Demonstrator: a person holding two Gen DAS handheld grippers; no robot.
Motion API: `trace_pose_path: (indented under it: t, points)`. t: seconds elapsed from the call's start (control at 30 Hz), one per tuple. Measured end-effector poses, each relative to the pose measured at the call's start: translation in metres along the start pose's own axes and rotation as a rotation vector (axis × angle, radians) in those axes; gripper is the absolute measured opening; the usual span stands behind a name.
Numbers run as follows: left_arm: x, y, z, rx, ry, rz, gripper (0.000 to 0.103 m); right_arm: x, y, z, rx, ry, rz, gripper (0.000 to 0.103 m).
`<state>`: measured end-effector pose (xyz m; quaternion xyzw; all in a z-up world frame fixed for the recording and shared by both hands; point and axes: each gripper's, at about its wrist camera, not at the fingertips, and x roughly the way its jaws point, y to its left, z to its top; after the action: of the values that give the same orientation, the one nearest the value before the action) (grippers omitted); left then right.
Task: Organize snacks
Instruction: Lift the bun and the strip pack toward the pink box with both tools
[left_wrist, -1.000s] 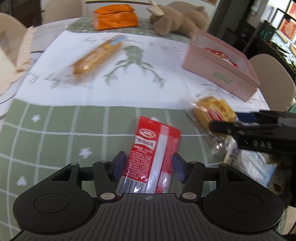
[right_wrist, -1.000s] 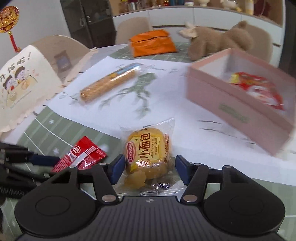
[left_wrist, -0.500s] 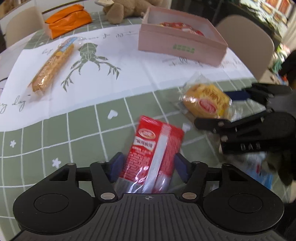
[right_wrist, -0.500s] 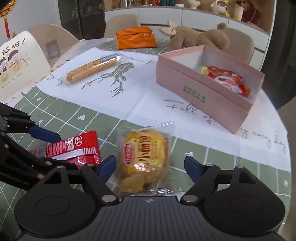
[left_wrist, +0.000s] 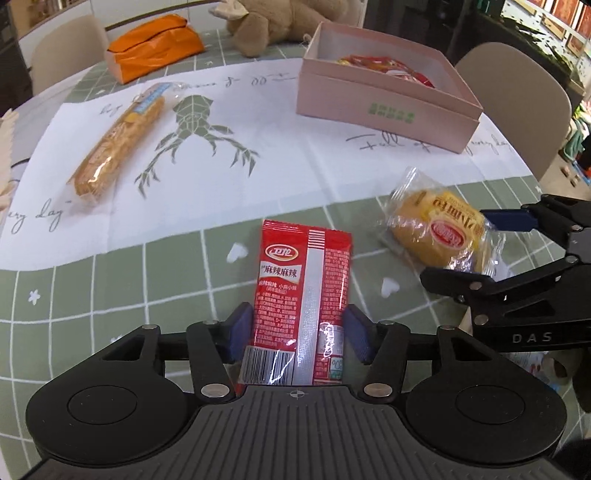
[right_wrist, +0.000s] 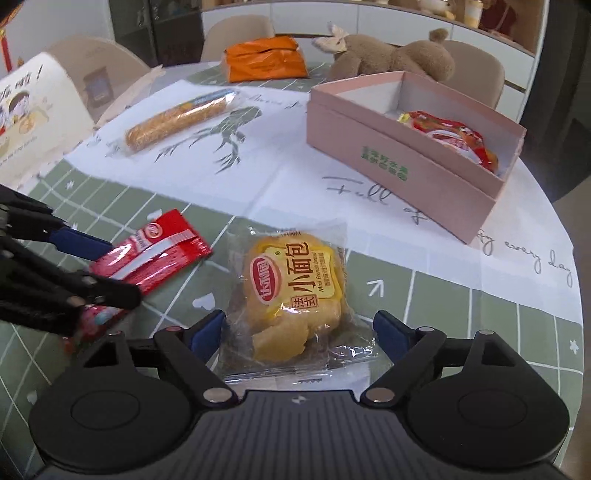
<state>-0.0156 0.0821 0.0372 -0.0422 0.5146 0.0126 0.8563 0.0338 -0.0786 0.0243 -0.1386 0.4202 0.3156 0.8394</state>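
Lying between left gripper pads: red packet.

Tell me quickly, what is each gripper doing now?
Left gripper: shut on the red foil snack packet.
Right gripper: open, straddling the clear-wrapped yellow bread bun, not gripping it.

I see red sachet's lower end hidden behind my left gripper's body, plush toy cut by top edge, box snacks partly behind pink wall.
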Motion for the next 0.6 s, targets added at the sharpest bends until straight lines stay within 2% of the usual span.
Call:
trace_pose_path:
  t: [0.2,0.27,0.3,0.33,0.47,0.6]
  points:
    - [0.0,-0.003,-0.001,0.022,-0.005,-0.006,0.062,-0.005,-0.009,0.014,0.053,-0.063,-0.019,0.087]
    - [0.0,-0.003,-0.002,0.026,0.001,-0.012,0.061,0.0,-0.011,0.019,0.072,-0.055,-0.011,0.082]
    - [-0.001,-0.003,-0.003,0.032,0.007,-0.017,0.061,0.003,-0.012,0.021,0.076,-0.045,0.001,0.064]
    - [-0.002,-0.003,-0.004,0.043,0.017,-0.026,0.061,0.003,-0.011,0.023,0.071,-0.035,0.025,0.051]
    - [-0.005,-0.004,-0.009,0.094,0.044,-0.058,0.062,-0.014,-0.005,0.025,0.039,-0.061,0.04,0.051]
    - [-0.008,-0.013,-0.015,0.198,0.077,-0.062,0.066,-0.035,-0.021,0.023,0.071,-0.081,0.041,0.051]
